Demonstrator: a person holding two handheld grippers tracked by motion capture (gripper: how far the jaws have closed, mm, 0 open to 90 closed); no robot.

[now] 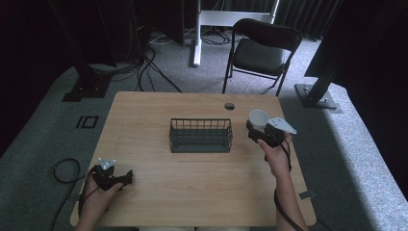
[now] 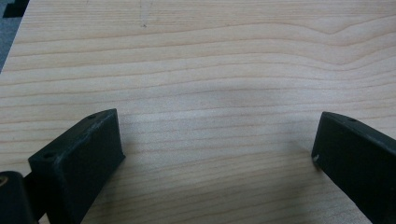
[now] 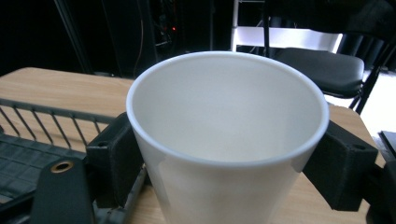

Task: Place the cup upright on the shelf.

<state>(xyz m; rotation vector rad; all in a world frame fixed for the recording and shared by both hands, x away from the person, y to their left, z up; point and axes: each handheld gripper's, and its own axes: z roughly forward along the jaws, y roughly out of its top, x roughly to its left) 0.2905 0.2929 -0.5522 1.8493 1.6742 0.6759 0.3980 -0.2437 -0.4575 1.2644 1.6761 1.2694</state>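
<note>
Two black handheld grippers were seen at the table, the left gripper [image 1: 126,178] and the right gripper [image 1: 254,129] each topped by a grey three-cornered plate marked with small dark dots. Black cables were trailed from both toward the table's near edge. Blocky matte-black jaws with small round screw holes near their upper corners were shown in the gripper views. The forearms were bare, with no sleeves visible.
</note>
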